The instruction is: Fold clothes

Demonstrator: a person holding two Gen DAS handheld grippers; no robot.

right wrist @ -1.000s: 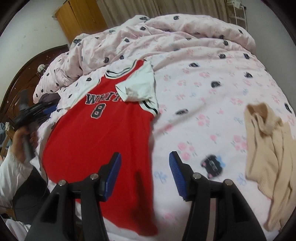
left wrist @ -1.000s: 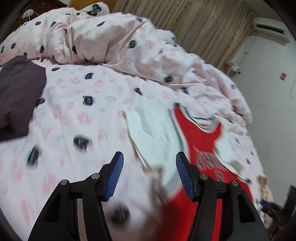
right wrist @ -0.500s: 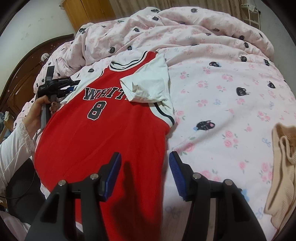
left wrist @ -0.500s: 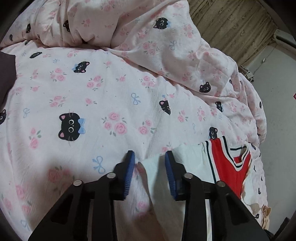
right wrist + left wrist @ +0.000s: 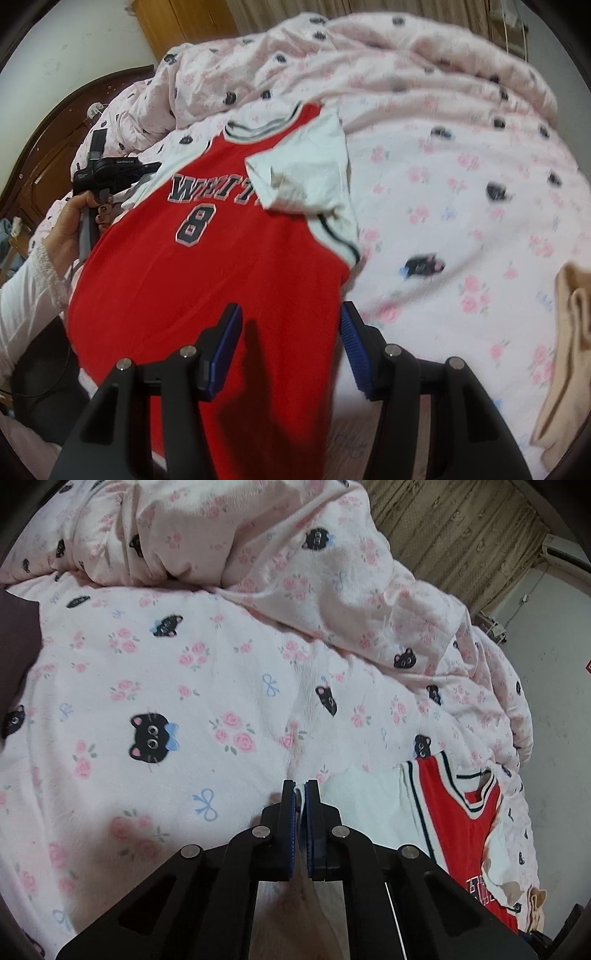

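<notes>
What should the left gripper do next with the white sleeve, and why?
Probably lift and carry it across onto the red chest. The left gripper is shut on the white sleeve, which lies spread on the bedsheet, while the other sleeve is already folded over the jersey.

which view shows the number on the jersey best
The right wrist view: the red jersey lies spread out with its number 8 facing the camera. The left wrist view shows only the jersey's collar, a white sleeve and a sliver of lettering; the number is out of sight.

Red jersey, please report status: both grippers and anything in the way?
Left gripper shut on white sleeve. Right gripper open over red jersey, other sleeve already folded in. Beige garment lies aside, clear.
</notes>
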